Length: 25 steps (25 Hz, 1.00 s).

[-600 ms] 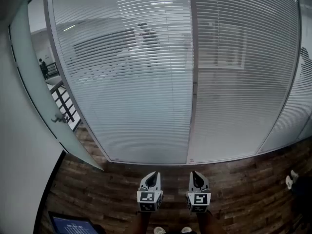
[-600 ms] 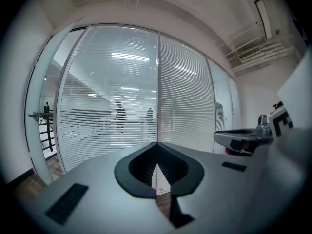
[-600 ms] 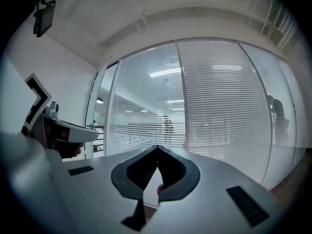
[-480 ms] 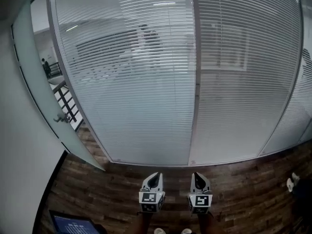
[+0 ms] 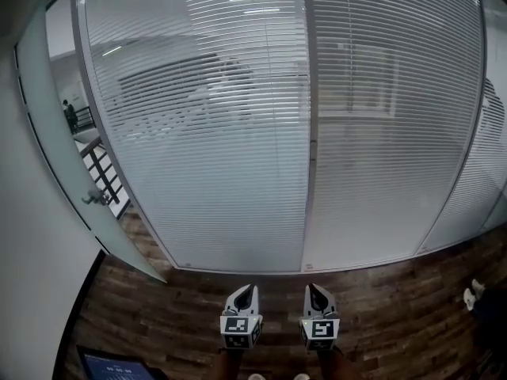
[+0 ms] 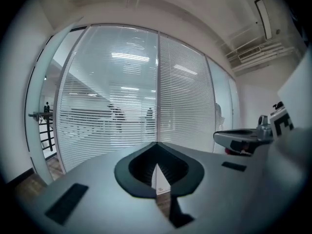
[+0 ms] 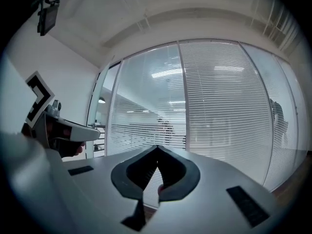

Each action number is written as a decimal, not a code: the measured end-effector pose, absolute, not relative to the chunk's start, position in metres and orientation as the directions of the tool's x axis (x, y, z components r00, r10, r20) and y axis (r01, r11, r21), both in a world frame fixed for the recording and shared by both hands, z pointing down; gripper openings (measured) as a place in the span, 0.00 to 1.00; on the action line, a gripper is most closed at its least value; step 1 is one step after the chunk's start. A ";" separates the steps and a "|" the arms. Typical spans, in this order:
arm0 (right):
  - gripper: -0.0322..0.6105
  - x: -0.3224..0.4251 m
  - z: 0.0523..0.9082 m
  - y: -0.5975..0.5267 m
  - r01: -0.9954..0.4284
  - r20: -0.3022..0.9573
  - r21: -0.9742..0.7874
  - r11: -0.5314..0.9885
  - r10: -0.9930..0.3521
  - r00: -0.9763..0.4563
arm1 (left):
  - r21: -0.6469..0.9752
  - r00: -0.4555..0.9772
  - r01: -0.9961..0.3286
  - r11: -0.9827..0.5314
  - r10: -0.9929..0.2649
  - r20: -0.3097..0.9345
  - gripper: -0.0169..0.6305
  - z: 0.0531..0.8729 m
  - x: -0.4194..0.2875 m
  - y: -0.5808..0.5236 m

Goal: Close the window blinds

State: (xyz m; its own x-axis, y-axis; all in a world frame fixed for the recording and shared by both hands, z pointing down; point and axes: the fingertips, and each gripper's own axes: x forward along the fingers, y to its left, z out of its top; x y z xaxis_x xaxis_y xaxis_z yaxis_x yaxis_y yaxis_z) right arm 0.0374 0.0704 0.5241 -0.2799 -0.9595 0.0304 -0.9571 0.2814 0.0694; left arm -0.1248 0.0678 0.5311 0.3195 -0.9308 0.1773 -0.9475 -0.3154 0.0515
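- The window blinds covered the glass panels from top to floor, with slats angled enough on the left panel to show the room beyond.
- The left gripper and right gripper hovered side by side, well short of the blinds, each pinched closed and empty.

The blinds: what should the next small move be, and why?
Probably step closer to the blinds: their slats at the left can be seen through, so they are not closed, and the left gripper and right gripper, both shut and empty, are held well short of them.
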 end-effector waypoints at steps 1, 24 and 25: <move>0.05 0.038 0.523 0.070 -0.957 0.023 0.063 0.282 -0.959 -0.281 | 0.047 0.313 -0.950 -0.310 -0.934 0.170 0.02 0.531 -0.126 0.067; 0.05 0.063 0.527 0.059 -0.960 0.066 0.027 0.279 -0.959 -0.277 | 0.030 0.281 -0.960 -0.280 -0.945 0.169 0.02 0.530 -0.110 0.062; 0.05 0.064 0.525 0.059 -0.960 0.062 0.031 0.280 -0.959 -0.278 | 0.028 0.276 -0.961 -0.276 -0.945 0.175 0.02 0.531 -0.108 0.062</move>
State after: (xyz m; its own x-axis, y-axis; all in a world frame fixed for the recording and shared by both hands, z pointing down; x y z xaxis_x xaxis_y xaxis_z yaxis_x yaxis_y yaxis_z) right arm 0.0643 0.0586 0.5250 -0.2775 -0.9587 0.0620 -0.9595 0.2798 0.0314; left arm -0.1085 0.0621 0.5306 0.2764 -0.9451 0.1745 -0.9608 -0.2759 0.0276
